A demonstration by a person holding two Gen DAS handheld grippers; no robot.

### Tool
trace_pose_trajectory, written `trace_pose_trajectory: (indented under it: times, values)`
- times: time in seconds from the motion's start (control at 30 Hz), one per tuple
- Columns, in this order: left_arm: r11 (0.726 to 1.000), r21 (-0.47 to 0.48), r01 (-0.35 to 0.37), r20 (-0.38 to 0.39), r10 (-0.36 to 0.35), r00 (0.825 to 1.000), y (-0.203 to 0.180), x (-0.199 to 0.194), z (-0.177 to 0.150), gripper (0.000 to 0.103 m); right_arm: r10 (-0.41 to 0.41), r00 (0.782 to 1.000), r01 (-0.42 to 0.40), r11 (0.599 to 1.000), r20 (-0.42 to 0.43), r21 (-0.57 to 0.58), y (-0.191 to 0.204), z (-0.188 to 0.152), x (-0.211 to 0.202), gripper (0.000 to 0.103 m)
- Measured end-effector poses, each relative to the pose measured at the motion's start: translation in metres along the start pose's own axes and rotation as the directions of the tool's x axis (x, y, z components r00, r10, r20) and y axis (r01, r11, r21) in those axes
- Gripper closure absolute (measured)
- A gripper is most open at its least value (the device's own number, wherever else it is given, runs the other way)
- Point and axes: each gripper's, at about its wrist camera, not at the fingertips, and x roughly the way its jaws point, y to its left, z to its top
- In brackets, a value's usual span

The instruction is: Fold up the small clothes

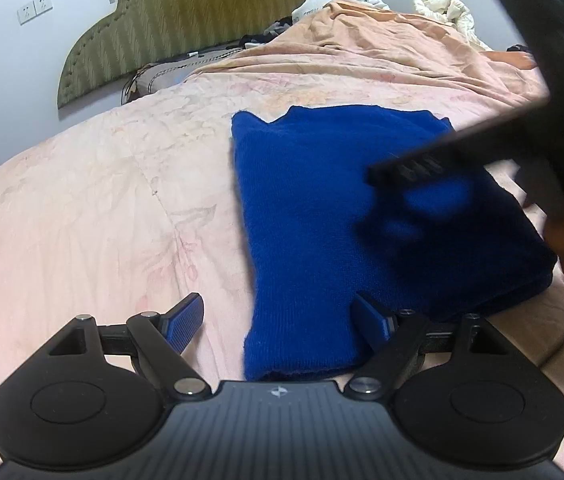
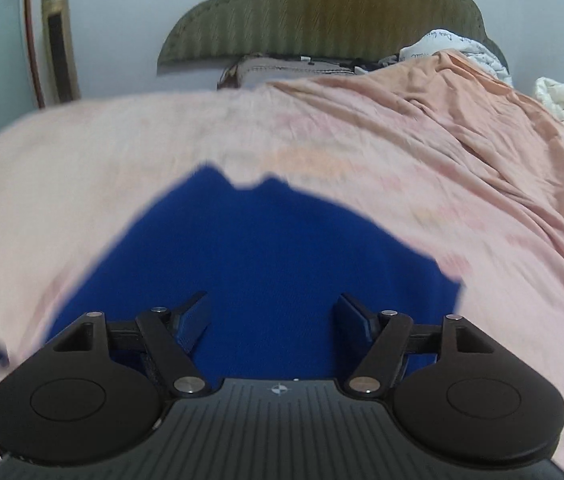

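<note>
Gaping fingers [image 2: 192,322] above blue garment [image 2: 266,264]

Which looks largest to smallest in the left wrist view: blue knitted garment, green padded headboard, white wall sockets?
1. Blue knitted garment
2. Green padded headboard, though it sits farther away
3. White wall sockets

Soft, even indoor light fills both views, with no glare. In the left wrist view the blue knit garment [image 1: 321,216] is sharp, and a dark, blurred shadow falls on its right part beneath the motion-smeared right gripper [image 1: 413,170]. The right wrist view is streaked with motion blur: the garment's edges and the pink bedspread [image 2: 122,152] smear, while the green headboard [image 2: 321,12] is soft. Fisheye distortion bows the bed and walls, and the corners darken to black.
</note>
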Motion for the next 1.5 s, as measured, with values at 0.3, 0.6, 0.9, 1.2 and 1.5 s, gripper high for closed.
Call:
trace_pose_trajectory:
  times: [0.3, 0.6, 0.9, 1.2, 1.5]
  values:
    - [1.000, 0.003, -0.015, -0.003, 0.015, 1.000, -0.002, 0.000, 0.002, 0.021, -0.105, 0.993, 0.102, 0.993, 0.046, 0.062, -0.007, -0.047, -0.052, 0.017]
    - [1.000, -0.001, -0.021, -0.001, 0.021, 1.000, -0.004, -0.007, 0.001, 0.021, -0.138, 0.990, 0.137, 0.984, 0.002, 0.115, -0.010, -0.078, -0.069, 0.011]
    - [1.000, -0.009, -0.028, 0.002, 0.028, 1.000, -0.004, -0.015, -0.003, 0.021, -0.142, 0.990, 0.143, 0.976, -0.016, 0.166, -0.018, -0.099, -0.079, 0.007]
    - [0.999, -0.018, -0.040, 0.009, 0.040, 0.999, 0.000, -0.019, -0.009, 0.021, -0.149, 0.989, 0.145, 0.969, 0.005, 0.200, -0.020, -0.106, -0.091, 0.006]
    - [0.999, -0.023, -0.040, 0.019, 0.041, 0.999, 0.000, -0.019, -0.016, 0.021, -0.118, 0.993, 0.113, 0.953, 0.004, 0.280, -0.027, -0.117, -0.087, 0.001]
